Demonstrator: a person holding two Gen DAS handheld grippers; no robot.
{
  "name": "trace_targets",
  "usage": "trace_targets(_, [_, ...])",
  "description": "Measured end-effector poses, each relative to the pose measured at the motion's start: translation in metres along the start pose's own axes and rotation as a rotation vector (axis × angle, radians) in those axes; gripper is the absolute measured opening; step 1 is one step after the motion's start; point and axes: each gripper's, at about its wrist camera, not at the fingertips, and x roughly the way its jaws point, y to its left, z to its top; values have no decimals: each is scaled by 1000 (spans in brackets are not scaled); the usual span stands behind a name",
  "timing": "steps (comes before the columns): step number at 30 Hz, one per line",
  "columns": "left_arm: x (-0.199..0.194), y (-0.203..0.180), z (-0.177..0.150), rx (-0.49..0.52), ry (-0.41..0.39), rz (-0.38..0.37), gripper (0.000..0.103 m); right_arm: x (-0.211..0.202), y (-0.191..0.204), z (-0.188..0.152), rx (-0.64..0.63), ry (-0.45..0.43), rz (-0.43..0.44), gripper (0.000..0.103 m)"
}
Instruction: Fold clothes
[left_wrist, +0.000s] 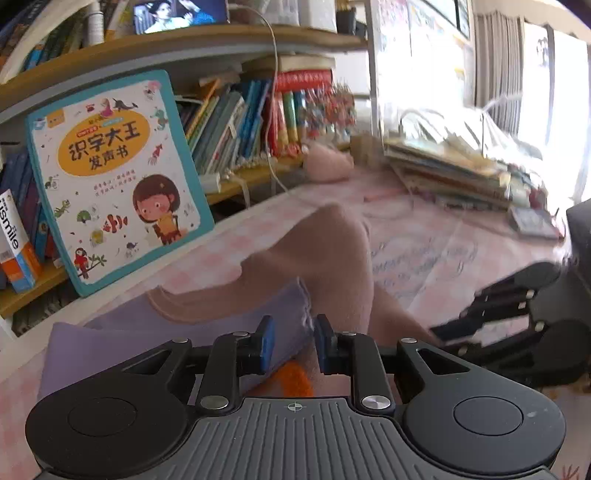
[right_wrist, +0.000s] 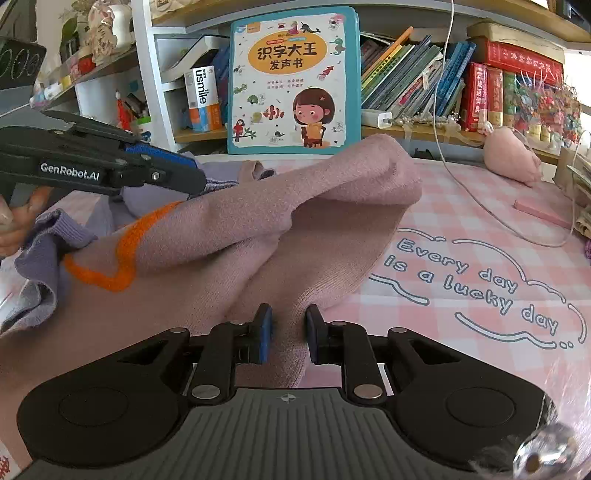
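Observation:
A dusty-pink knit sweater (right_wrist: 258, 236) with purple trim (right_wrist: 40, 266) and an orange line (right_wrist: 122, 254) lies bunched on the pink checked table mat (right_wrist: 461, 221). My right gripper (right_wrist: 288, 334) has its jaws a little apart with a fold of pink fabric between the blue pads. My left gripper (left_wrist: 293, 341) is also slightly apart around the purple ribbed edge (left_wrist: 221, 332) and pink cloth (left_wrist: 325, 258). In the right wrist view the left gripper (right_wrist: 195, 177) comes in from the left onto the sweater. The right gripper (left_wrist: 439, 330) shows blurred in the left wrist view.
A teal children's book (right_wrist: 293, 79) leans against a bookshelf (right_wrist: 424, 129) full of books at the back. A pink plush toy (right_wrist: 511, 155), a white cable (right_wrist: 480, 206) and a stack of books (left_wrist: 454, 166) lie at the right of the mat.

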Motion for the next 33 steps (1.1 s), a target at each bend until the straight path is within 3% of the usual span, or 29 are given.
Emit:
trace_targets(6, [15,-12,-3,87,20,42,24,0,1,0,0,0,-3,18])
trace_targets(7, [14,-9,-1,72,3,46,20,0,1,1,-3,1,-4,18])
trace_targets(9, [11,-2,3,44,-32,49,3,1,0,2,-3,3,-2,17])
trace_targets(11, [6,7,7,36,-70,58,3,1,-1,3,1,2,-4,9])
trace_targets(14, [-14,36,8,-15,-144,111,3,0,-9,5,11,-20,-58,8])
trace_targets(16, [-37,67,2,-105,-194,171,3,0,-21,12,-2,-31,-114,8])
trace_targets(19, [-75,119,-17,-243,-235,323,3,6,-37,25,-48,-37,-217,8])
trace_targets(22, [-111,161,-54,-353,-233,501,3,18,-50,40,-140,-28,-342,7])
trace_targets(26, [-153,193,-108,-483,-218,667,3,36,-60,55,-288,-28,-514,7])
trace_targets(29, [-179,215,-140,-582,-220,741,3,38,-78,69,-390,-66,-686,7])
trace_targets(33, [-197,236,-169,-656,-200,799,3,39,-106,94,-423,-85,-832,7])
